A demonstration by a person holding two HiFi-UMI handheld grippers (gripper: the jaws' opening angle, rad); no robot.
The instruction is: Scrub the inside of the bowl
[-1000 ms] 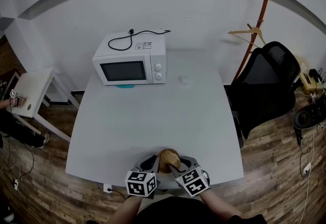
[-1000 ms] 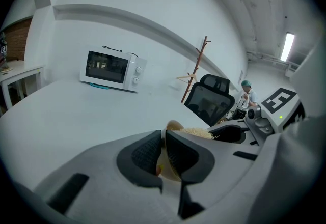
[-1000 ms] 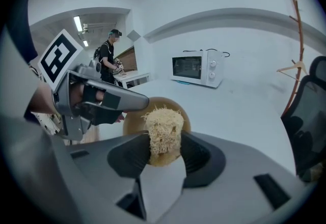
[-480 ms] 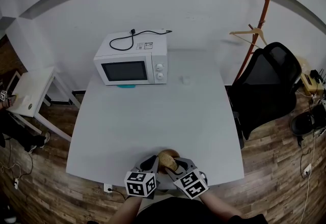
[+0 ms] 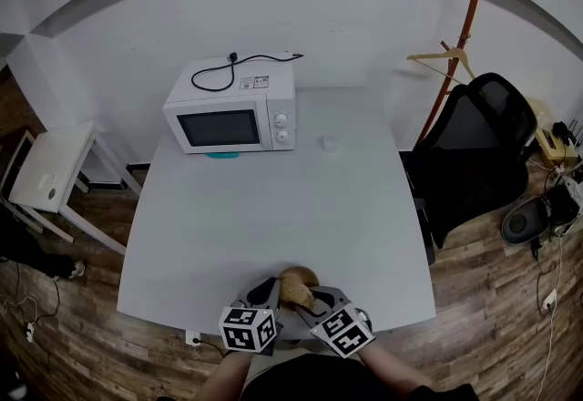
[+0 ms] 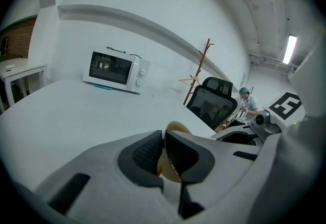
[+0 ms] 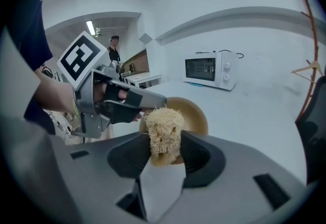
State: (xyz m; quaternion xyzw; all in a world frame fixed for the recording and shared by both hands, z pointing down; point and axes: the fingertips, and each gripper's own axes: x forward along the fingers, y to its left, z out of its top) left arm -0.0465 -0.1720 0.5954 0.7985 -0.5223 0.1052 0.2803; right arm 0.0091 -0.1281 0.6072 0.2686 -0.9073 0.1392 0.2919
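Looking along the right hand-held gripper [image 7: 165,152] shows its jaws clamped on a fibrous scrubber [image 7: 164,127] at the tan bowl [image 7: 197,114]; the left hand-held gripper [image 6: 163,139] pinches the rim. Only the head view places the bowl at the counter's [image 5: 273,208] near edge.

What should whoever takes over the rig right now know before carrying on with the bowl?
Left gripper: shut on the rim of the tan bowl, holding it tipped toward the other gripper at the near edge of the white table.
Right gripper: shut on the fibrous scrubber, which sits at the bowl's mouth, facing its inside.
Done: both grips are secure. How much has been scrubbed cannot be told.
Left: probably work the scrubber round the inside.
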